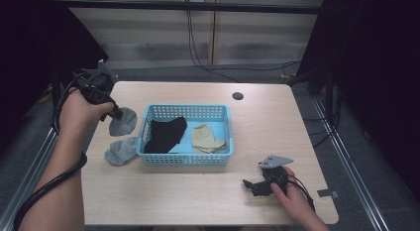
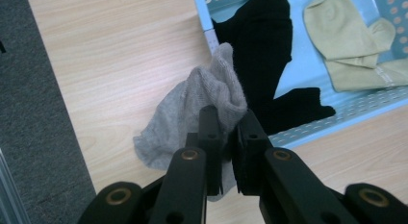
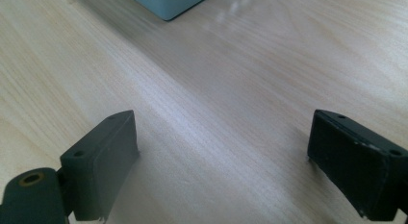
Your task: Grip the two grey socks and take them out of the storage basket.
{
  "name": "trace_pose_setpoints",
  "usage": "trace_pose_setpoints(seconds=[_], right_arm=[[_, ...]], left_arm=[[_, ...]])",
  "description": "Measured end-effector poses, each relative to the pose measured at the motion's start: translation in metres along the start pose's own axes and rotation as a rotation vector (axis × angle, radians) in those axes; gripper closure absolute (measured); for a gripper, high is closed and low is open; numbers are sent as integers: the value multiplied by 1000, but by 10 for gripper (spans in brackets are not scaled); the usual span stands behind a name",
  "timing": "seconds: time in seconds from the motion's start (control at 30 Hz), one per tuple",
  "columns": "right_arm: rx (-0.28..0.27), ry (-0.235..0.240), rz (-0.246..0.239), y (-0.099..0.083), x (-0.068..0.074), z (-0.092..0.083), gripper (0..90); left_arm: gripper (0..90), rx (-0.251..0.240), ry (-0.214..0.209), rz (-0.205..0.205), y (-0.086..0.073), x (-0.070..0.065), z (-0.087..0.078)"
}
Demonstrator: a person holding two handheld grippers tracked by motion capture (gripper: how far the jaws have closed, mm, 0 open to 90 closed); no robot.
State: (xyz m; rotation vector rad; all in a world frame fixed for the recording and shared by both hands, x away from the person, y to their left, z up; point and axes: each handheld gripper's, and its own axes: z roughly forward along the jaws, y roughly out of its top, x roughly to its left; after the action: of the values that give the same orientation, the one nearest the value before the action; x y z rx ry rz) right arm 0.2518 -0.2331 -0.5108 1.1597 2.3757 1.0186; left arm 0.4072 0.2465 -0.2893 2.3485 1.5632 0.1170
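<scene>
Black jaws of the left hand-held gripper (image 2: pixel 226 137) were clamped on a grey sock (image 2: pixel 202 104), pinching a fold of its knit so that the rest hung loose below the pads; in the high view this left hand-held gripper (image 1: pixel 115 113) was lifted above the left part of the worktop (image 1: pixel 198 201), with the held sock (image 1: pixel 124 121) dangling just beside the left wall of the blue basket (image 1: pixel 225 137) and not yet over it. Directly under it, on the wood and touching the basket's lower left corner, lay a second grey sock (image 1: pixel 120 150), untouched. Inside the basket a black sock (image 1: pixel 166 133) was spread across the left half, and a beige sock (image 1: pixel 207 139) lay folded on the right half, the two apart from each other. Farther out, near the worktop's front right, the right hand-held gripper (image 1: pixel 255 186) rested low on the bare surface with its jaws spread wide and nothing between them, well apart from the basket; its own view showed only plain wood past the pads (image 3: pixel 103 161). Judged from how things lay, the sorting of socks into the basket was about halfway: two were already in, one was gripped and had to be carried over the rim and let go, and the last one on the worktop was waiting to be picked up.
</scene>
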Motion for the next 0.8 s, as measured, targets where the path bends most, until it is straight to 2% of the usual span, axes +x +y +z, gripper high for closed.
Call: trace_pose_setpoints(seconds=[0.23,0.33,0.47,0.5,0.8], right_arm=[[-1,0,-2,0,0,0,96],[-5,1,-7,0,0,0,96],[-7,0,-7,0,0,1,96],[-8,1,-8,0,0,1,96],[-7,0,-7,0,0,1,96]], left_arm=[[833,-2,12,-22,-9,9,10],[831,2,10,-36,-14,13,23],[824,-2,12,-42,-17,16,31],[823,-7,19,-56,-18,18,36],[823,-2,4,-66,-23,22,56]])
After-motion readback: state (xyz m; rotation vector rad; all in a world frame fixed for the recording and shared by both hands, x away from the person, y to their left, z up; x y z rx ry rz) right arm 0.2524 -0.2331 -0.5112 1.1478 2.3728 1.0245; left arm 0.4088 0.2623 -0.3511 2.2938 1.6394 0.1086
